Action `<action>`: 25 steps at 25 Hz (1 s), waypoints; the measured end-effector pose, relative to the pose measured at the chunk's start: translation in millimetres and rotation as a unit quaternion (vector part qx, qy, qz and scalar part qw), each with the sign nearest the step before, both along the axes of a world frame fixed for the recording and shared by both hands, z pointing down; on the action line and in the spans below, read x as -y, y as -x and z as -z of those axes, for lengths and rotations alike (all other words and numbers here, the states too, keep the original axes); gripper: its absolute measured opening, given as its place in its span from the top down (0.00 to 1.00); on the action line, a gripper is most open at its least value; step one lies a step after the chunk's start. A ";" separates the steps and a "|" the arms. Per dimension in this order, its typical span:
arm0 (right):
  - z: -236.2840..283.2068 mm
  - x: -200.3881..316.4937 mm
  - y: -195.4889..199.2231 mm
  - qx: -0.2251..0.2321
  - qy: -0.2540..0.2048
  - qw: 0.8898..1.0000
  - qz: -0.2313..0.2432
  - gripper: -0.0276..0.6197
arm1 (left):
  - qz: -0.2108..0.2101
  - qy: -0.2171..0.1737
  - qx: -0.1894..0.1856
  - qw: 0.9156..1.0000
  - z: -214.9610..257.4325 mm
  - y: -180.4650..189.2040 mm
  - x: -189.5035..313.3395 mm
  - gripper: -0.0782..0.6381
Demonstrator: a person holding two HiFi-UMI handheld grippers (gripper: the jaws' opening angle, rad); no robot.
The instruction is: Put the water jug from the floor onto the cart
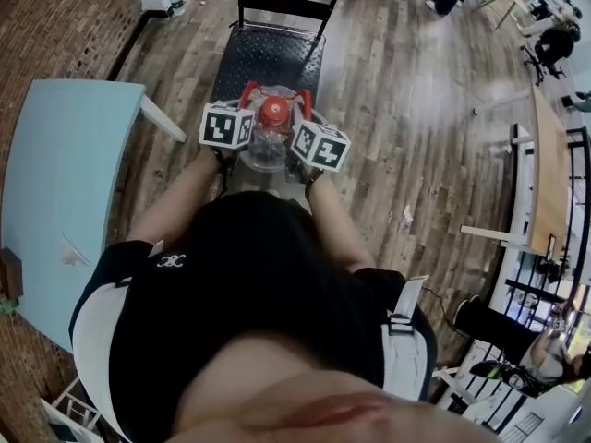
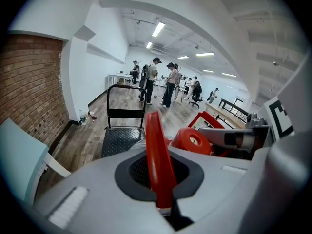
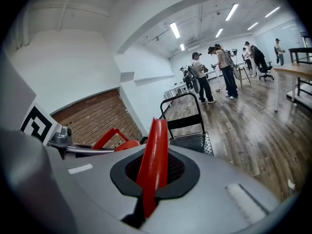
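Note:
The clear water jug with a red cap hangs in the air in front of the person, just short of the black cart. My left gripper is shut on the jug's left red handle. My right gripper is shut on the right red handle. In the left gripper view the red cap lies right of the handle and the cart stands ahead on the floor. The right gripper view shows the cart just beyond the handle.
A light blue table stands at the left beside a brick wall. A wooden table and dark shelving stand at the right. Several people stand far down the room beyond the cart's upright handle.

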State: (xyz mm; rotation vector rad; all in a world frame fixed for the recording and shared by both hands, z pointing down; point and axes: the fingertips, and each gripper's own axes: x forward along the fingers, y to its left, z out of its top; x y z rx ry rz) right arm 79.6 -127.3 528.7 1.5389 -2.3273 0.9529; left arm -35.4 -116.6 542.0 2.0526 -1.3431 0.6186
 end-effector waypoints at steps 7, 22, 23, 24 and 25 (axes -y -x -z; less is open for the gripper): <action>-15.1 17.9 -50.7 0.003 0.021 1.000 -0.013 0.93 | -0.014 0.001 0.006 1.000 -4.1 -50.1 23.0 0.89; -45.4 39.1 -95.4 0.027 0.048 0.997 -0.057 0.93 | -0.058 0.049 0.029 0.997 -43.4 -91.5 50.4 0.89; -46.1 43.6 -96.1 0.027 0.049 0.997 -0.056 0.93 | -0.058 0.051 0.029 0.997 -44.6 -92.0 54.6 0.89; -46.7 48.2 -96.5 0.026 0.050 0.997 -0.056 0.93 | -0.058 0.052 0.029 0.997 -45.7 -92.2 59.2 0.89; -47.5 52.9 -96.7 0.025 0.050 0.997 -0.056 0.93 | -0.058 0.054 0.029 0.996 -47.2 -92.0 64.1 0.89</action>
